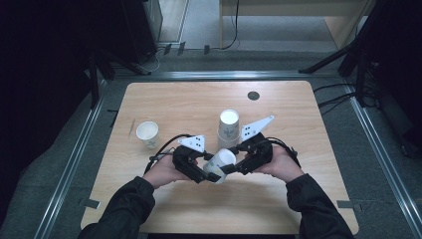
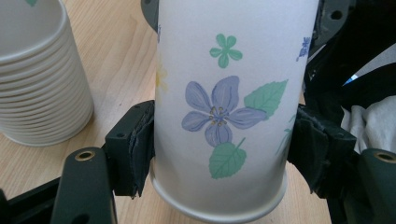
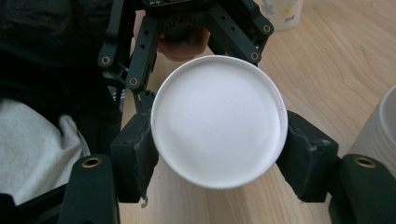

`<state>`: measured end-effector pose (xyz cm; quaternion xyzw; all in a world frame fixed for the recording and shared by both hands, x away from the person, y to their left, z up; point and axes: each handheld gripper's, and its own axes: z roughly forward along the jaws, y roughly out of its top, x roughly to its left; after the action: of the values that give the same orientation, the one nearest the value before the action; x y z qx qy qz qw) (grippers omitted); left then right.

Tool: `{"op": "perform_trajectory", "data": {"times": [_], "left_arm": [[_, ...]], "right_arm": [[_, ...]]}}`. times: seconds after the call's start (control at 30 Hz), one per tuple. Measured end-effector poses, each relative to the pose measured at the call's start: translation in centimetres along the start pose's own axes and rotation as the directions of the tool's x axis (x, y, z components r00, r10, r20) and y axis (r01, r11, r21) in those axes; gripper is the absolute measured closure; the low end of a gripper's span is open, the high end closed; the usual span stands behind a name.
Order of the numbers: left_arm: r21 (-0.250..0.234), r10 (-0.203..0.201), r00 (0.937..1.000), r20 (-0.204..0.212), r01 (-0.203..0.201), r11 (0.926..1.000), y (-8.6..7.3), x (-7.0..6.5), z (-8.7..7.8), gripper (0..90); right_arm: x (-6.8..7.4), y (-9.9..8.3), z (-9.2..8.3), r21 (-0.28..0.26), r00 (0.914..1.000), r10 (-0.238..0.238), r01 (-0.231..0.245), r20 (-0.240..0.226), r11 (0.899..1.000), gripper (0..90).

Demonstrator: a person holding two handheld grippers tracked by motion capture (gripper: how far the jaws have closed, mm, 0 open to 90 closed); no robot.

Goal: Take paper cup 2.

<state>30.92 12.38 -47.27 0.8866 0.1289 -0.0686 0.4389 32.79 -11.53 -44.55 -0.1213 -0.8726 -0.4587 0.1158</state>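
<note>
A white paper cup with blue flowers and green leaves (image 1: 221,163) is held tilted just above the table between both grippers. My left gripper (image 1: 200,170) is shut on it: in the left gripper view both black pads (image 2: 135,149) press the cup's printed wall (image 2: 224,107). My right gripper (image 1: 240,160) comes in from the other side. In the right gripper view its pads (image 3: 135,154) clamp the cup's white round end (image 3: 218,121), which faces the camera. The left gripper (image 3: 196,28) shows behind the cup there.
A stack of upturned paper cups (image 1: 228,127) stands just beyond the grippers and appears as a ribbed stack (image 2: 37,79) in the left gripper view. A single upright cup (image 1: 148,133) stands at the left. A dark round cap (image 1: 253,95) sits near the wooden table's far edge (image 1: 219,84).
</note>
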Motion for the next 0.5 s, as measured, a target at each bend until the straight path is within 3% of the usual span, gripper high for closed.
{"op": "perform_trajectory", "data": {"times": [0.2, 0.33, 0.5], "left_arm": [[0.007, -0.009, 0.9999, -0.012, 0.009, 0.9999, -0.1, 0.2, -0.9, 29.3], [-0.004, -0.014, 0.999, -0.042, 0.014, 0.9999, -0.1, 0.3, -2.3, 29.3], [0.025, -0.017, 0.9968, -0.078, 0.019, 0.9995, 0.7, 0.0, -3.4, 29.3]], "right_arm": [[0.2, -0.1, 0.0, 0.02, 0.9986, -0.035, 0.034, 0.039, 0.999, 27.0], [0.0, -0.4, 0.0, 0.039, 0.9975, -0.038, 0.036, 0.059, 0.999, 25.8], [-0.2, -0.8, 0.6, 0.083, 0.9951, -0.065, 0.059, 0.074, 0.995, 26.0]]}}
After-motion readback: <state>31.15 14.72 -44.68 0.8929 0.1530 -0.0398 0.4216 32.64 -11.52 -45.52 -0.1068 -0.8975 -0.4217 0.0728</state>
